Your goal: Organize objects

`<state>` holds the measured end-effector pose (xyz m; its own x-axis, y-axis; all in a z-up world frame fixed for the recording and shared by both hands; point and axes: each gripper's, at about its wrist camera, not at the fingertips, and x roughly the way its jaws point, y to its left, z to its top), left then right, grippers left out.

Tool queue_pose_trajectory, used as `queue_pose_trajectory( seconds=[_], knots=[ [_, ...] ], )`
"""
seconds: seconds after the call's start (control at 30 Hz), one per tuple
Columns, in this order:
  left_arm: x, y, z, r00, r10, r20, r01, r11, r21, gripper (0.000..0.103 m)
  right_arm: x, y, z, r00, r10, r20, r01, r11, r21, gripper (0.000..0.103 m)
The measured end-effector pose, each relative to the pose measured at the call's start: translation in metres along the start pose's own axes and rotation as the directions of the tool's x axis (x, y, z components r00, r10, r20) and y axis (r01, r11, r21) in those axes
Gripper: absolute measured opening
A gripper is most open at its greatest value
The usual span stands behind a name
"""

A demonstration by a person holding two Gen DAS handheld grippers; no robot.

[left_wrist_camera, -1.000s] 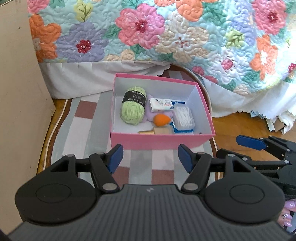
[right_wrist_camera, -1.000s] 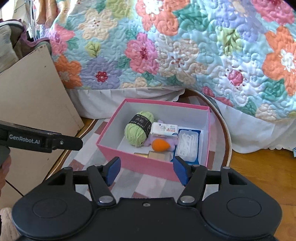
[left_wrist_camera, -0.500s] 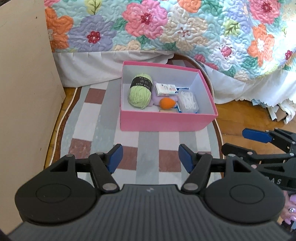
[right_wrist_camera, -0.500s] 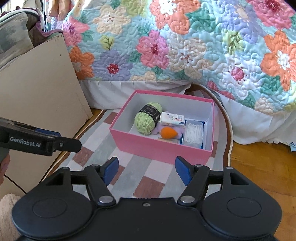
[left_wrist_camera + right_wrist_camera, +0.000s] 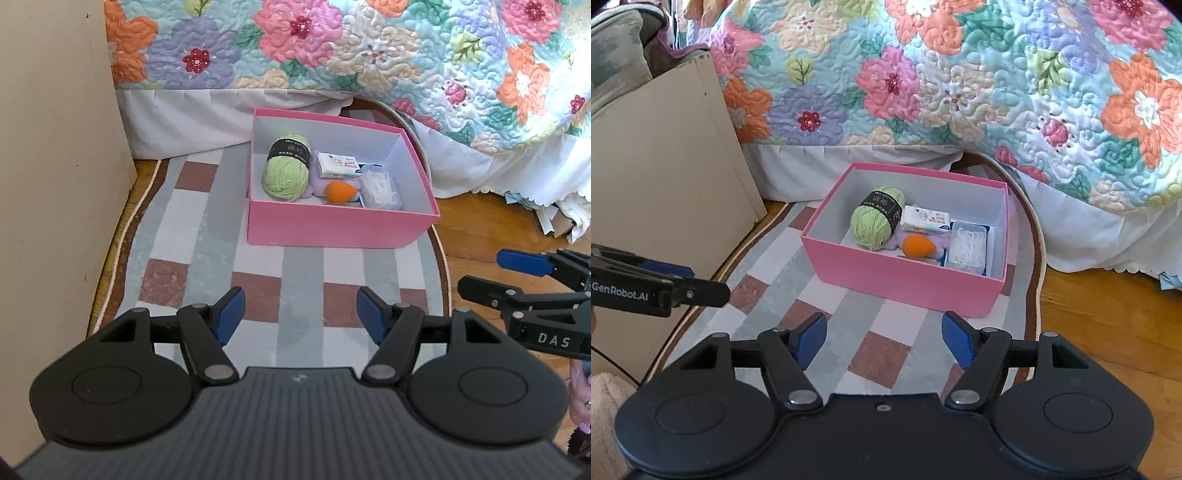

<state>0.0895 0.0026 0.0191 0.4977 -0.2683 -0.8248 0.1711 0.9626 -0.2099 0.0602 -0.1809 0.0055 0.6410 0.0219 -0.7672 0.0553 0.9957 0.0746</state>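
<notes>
Honestly, both tools are empty: my left gripper [image 5: 298,314] stands parted over the striped rug [image 5: 177,236], and my right gripper [image 5: 882,338] is parted too, nothing between its pads. The pink box [image 5: 332,227] sits at the rug's far end, near the bed, holding green yarn [image 5: 286,171], an orange sponge [image 5: 340,191], a tissue pack [image 5: 338,164] and a clear case [image 5: 380,188]. My worry: reaching in, a finger could catch the near wall and tip or shove the light box.
</notes>
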Motion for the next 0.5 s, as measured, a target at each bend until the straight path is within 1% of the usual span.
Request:
queue_pose_trajectory(
  seconds=[0.07, 0.13, 0.2, 0.27, 0.3, 0.33, 0.37, 0.43, 0.5],
  knots=[
    [0.0004, 0.0015, 0.0004, 1.000, 0.004, -0.003, -0.004, 1.000, -0.001, 0.067, -0.0003, -0.0007, -0.0006, 1.000, -0.003, 0.001, 0.003, 1.000, 0.003, 0.074],
    [0.0010, 0.0019, -0.0006, 1.000, 0.017, -0.004, -0.017, 1.000, -0.003, 0.073, -0.0007, -0.0017, -0.0015, 1.000, -0.009, 0.000, 0.009, 1.000, 0.010, 0.075],
    [0.0013, 0.0010, -0.0022, 0.999, 0.037, -0.005, -0.037, 0.999, 0.001, 0.075, -0.0010, -0.0032, -0.0021, 1.000, -0.020, -0.004, 0.020, 1.000, 0.023, 0.078],
    [0.0014, -0.0008, -0.0043, 0.998, 0.059, -0.004, -0.059, 0.998, 0.010, 0.081, -0.0013, -0.0058, -0.0029, 0.999, -0.033, -0.009, 0.034, 0.998, 0.044, 0.087],
    [0.0015, -0.0012, -0.0049, 0.998, 0.066, -0.004, -0.065, 0.998, 0.012, 0.083, -0.0010, -0.0071, -0.0031, 0.999, -0.036, -0.010, 0.037, 0.998, 0.050, 0.089],
    [0.0014, -0.0013, -0.0058, 0.998, 0.070, -0.003, -0.070, 0.997, 0.013, 0.088, -0.0012, -0.0077, -0.0039, 0.999, -0.041, -0.012, 0.042, 0.998, 0.057, 0.092],
    [0.0011, -0.0020, -0.0066, 0.997, 0.073, 0.000, -0.073, 0.997, 0.017, 0.094, -0.0013, -0.0080, -0.0046, 0.999, -0.050, -0.016, 0.050, 0.997, 0.066, 0.093],
    [0.0000, -0.0030, -0.0076, 0.997, 0.079, -0.003, -0.079, 0.997, 0.022, 0.099, -0.0009, -0.0076, -0.0056, 0.997, -0.067, -0.034, 0.069, 0.994, 0.082, 0.093],
    [0.0006, -0.0030, -0.0073, 0.996, 0.090, -0.024, -0.090, 0.996, 0.019, 0.099, -0.0011, -0.0060, -0.0073, 0.996, -0.077, -0.048, 0.081, 0.993, 0.089, 0.093]
  ],
)
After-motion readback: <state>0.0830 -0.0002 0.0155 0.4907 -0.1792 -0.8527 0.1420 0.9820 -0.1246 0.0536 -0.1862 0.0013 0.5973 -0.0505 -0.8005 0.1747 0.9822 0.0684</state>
